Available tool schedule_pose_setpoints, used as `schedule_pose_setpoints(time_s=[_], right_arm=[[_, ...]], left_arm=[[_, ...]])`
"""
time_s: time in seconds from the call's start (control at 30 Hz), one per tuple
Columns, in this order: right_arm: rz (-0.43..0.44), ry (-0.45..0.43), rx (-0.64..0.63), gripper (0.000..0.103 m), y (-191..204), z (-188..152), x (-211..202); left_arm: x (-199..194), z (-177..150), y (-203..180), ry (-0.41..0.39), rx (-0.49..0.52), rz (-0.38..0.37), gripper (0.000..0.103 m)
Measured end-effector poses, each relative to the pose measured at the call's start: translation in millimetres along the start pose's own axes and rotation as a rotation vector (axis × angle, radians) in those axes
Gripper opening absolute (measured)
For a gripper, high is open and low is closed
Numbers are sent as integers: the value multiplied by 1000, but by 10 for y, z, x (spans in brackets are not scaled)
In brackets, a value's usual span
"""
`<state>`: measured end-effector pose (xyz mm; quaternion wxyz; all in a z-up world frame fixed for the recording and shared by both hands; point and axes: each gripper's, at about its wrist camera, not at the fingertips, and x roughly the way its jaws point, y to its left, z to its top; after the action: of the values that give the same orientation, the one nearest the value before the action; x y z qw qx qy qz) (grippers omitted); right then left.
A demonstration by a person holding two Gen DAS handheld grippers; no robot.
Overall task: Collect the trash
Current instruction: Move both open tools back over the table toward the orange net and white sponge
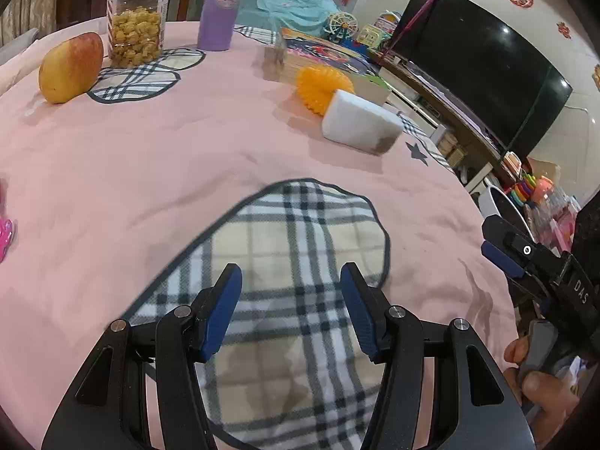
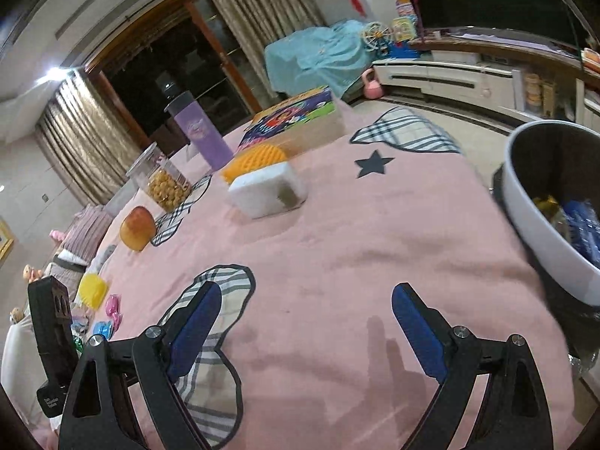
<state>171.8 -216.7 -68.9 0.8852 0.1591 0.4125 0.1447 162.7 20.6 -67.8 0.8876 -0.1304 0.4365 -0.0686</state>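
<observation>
Trash already in the white bin [image 2: 540,240] off the bed's right edge, within easy drop reach. Left gripper [image 1: 290,292] and right gripper [image 2: 303,322] spread wide, both empty, poised over the pink cover [image 1: 150,172], likely for another piece.

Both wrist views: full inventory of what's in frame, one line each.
mango: 1, yellow-red, far left of table
snack jar: 1, clear, right of mango
cup: 1, purple, right of jar
spiky ball: 1, orange, mid table
white block: 1, touching ball's near side
picture book: 1, multicoloured, behind ball
tablecloth: 1, pink with plaid patches
bin: 1, white, off table's right edge, wrappers inside
small toys: several, pink, blue, yellow, left edge
TV: 1, black, right wall
left hand-held gripper: open, empty
right hand-held gripper: open, empty
</observation>
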Motion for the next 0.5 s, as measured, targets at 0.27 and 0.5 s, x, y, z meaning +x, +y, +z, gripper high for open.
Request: schedule_pose_setpoints(time_s=[0.27,0.5], right_arm=[[13,26,-3,94,24,117,214],[24,47,-4,94,49,242,412]], left_arm=[[74,164,133,-3,-10,19,55],[191,362,200,-3,-14,37,55]])
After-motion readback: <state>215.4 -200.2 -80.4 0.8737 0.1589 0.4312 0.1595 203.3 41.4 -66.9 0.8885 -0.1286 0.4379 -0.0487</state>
